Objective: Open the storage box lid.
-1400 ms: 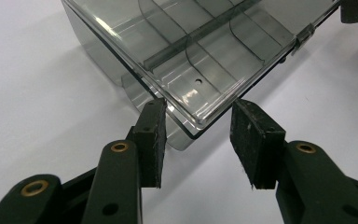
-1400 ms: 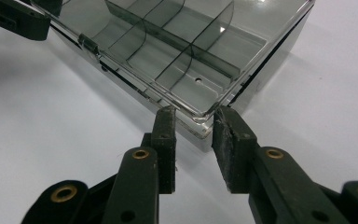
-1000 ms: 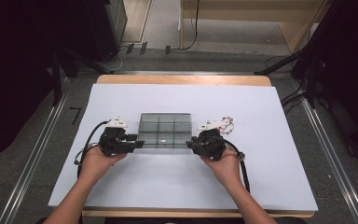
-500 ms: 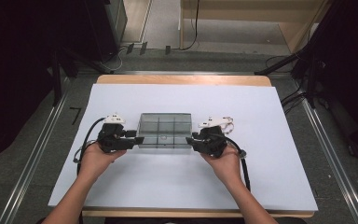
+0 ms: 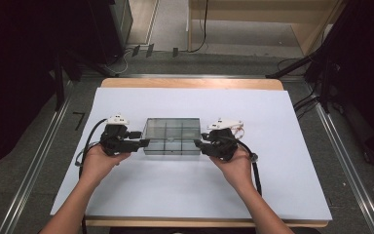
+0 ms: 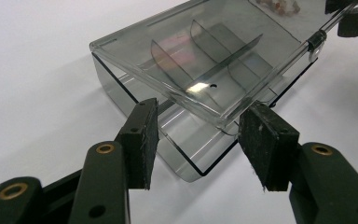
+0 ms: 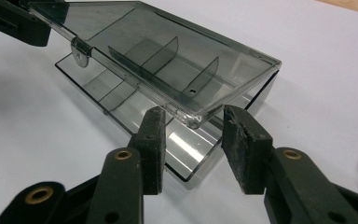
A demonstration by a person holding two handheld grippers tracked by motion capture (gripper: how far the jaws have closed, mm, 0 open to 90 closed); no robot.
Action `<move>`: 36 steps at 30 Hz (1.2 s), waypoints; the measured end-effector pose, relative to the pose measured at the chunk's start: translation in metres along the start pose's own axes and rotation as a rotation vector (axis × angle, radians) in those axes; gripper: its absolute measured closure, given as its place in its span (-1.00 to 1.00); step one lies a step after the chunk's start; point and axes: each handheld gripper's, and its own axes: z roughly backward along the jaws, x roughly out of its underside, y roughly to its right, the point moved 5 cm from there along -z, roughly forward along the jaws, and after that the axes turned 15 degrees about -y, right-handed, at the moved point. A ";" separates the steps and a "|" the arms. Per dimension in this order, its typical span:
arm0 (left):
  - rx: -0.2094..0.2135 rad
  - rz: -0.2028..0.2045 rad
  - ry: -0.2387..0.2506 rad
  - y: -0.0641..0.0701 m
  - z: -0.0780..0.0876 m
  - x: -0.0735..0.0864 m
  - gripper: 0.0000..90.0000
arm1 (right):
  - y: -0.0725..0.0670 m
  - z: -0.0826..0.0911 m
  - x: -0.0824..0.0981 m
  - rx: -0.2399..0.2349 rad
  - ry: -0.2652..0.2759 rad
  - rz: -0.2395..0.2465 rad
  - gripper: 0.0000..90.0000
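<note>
Step in hand, by look: lid work on clear divided box [image 5: 172, 136], centre of surface [image 5: 282, 126], lid raised at front edge.

Left gripper [image 6: 196, 135] at box's 9 o'clock, right gripper [image 7: 191, 140] at 3 o'clock. Both have just been opening; fingers [image 6: 140, 135] spread astride lid corners, not pinching.

Next move likely needs re-grip or pull-back without jolting lid.

Surface: white sheet over wood. Room: dark, grey floor [image 5: 39, 161], cables at 12 o'clock.

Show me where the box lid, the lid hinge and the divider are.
box lid [image 6: 223, 56], left gripper view, its clear top face
lid hinge [image 7: 79, 48], right gripper view, its small clasp
divider [image 7: 161, 51], right gripper view, its upright wall
</note>
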 end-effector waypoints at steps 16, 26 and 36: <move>0.010 -0.025 0.012 -0.001 0.010 -0.017 0.06 | 0.004 0.006 -0.009 -0.008 0.013 0.004 0.36; 0.003 -0.032 0.032 -0.002 0.013 -0.025 0.08 | 0.009 0.008 -0.023 0.004 0.036 0.005 0.36; 0.003 -0.029 0.032 -0.004 0.015 -0.030 0.10 | 0.012 0.007 -0.031 0.022 0.033 0.019 0.35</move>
